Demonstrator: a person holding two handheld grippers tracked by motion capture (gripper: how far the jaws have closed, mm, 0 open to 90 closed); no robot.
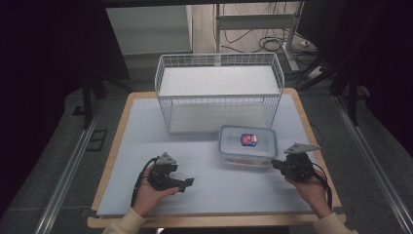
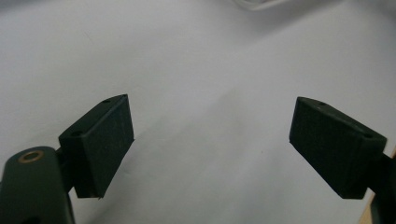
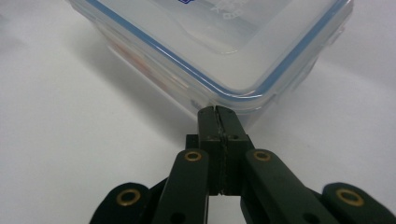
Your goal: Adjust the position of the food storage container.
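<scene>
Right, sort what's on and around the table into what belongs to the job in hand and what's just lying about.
In the job:
- clear plastic lidded container with blue seal
- right gripper, jaws shut, tips at the container's corner
- left gripper, jaws open over the white table mat

Lying about:
- white wire basket
- cables on the floor behind the table

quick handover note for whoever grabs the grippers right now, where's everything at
Left gripper: open, empty, low over the white table mat, away from the box.
Right gripper: jaws pressed together, holding nothing, tips right at the near corner of the clear lidded box; touching or not, cannot tell.
Box stands on the mat in front of the white wire basket, lid on, apparently unmoved.
Done: nothing visible.
Left: probably open the right gripper, grasp the box and move it, perhaps into the basket.
</scene>
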